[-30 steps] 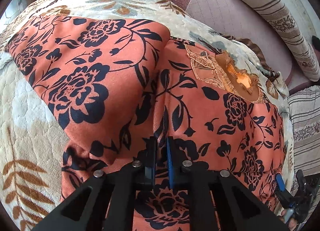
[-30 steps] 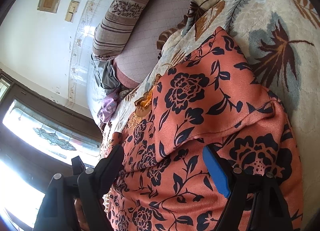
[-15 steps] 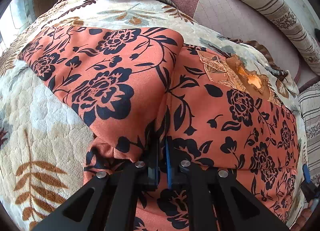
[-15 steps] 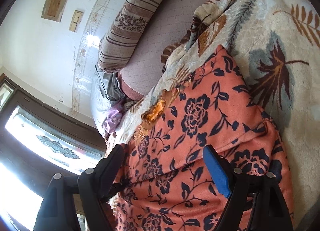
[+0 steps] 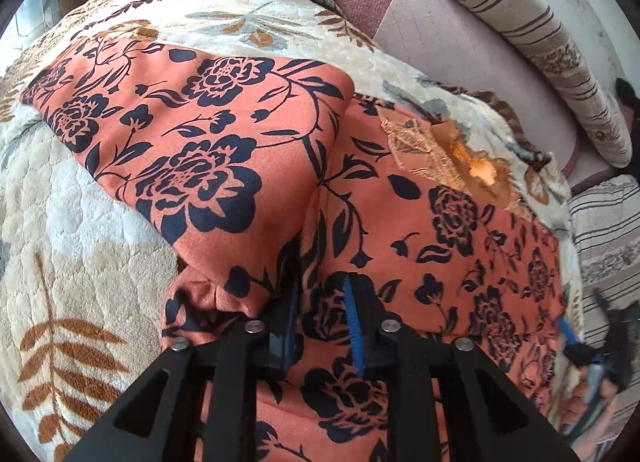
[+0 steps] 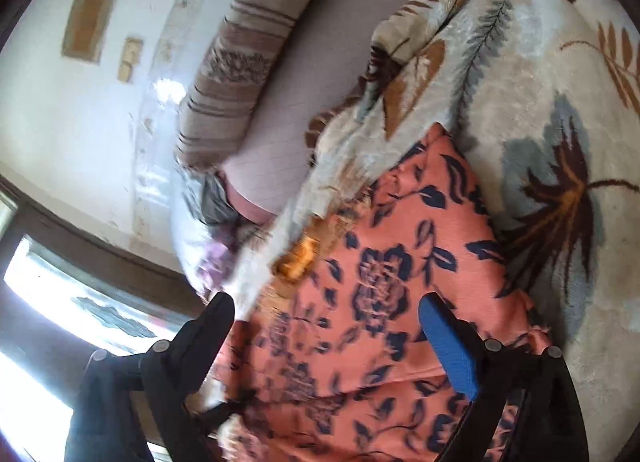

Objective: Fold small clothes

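The orange floral garment [image 5: 248,165] lies spread on the leaf-patterned blanket [image 5: 80,262], the left tool [image 5: 322,320] slightly parted over a fold, the right tool [image 6: 326,336] wide open, gripping nothing.

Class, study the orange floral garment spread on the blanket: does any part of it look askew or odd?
Yes. The orange floral garment has its left sleeve folded across, leaving a puckered bunch beside the left gripper. The gold embroidered neckline looks crumpled. Nothing appears torn.
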`<state>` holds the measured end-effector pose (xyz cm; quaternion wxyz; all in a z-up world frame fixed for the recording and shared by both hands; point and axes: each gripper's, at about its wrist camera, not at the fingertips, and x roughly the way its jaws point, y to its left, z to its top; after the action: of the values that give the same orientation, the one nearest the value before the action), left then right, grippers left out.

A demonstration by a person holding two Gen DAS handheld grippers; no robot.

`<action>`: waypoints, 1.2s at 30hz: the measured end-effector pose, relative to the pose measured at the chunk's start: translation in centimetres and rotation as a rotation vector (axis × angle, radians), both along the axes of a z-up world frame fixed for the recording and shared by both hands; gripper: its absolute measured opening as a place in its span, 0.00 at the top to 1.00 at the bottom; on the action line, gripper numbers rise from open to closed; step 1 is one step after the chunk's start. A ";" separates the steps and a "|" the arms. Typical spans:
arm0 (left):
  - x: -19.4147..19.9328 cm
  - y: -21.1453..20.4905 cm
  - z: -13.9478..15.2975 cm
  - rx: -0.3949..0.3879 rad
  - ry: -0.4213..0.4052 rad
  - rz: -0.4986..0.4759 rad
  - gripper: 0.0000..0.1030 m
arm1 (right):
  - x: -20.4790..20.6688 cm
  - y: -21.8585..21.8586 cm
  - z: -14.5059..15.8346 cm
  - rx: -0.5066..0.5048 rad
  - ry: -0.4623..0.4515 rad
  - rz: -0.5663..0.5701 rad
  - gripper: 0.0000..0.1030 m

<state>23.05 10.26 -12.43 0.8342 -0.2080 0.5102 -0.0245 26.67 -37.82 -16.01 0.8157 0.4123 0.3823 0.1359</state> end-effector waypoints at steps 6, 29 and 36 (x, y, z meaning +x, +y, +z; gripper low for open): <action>-4.2 8.6 5.9 -0.173 -0.224 0.125 0.29 | -4.3 1.6 0.2 -0.150 -0.033 0.035 0.11; 5.2 28.8 -2.9 -0.293 -0.038 0.570 0.96 | -6.2 5.4 -2.5 -0.346 -0.095 0.123 0.01; 4.1 16.0 11.3 0.124 -0.360 0.254 0.96 | -6.2 5.4 -2.4 -0.343 -0.096 0.121 0.01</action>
<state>27.17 26.28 -1.09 0.9193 -0.2112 0.3234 0.0756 20.51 -32.43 -18.46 0.8816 0.2365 0.3848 0.1370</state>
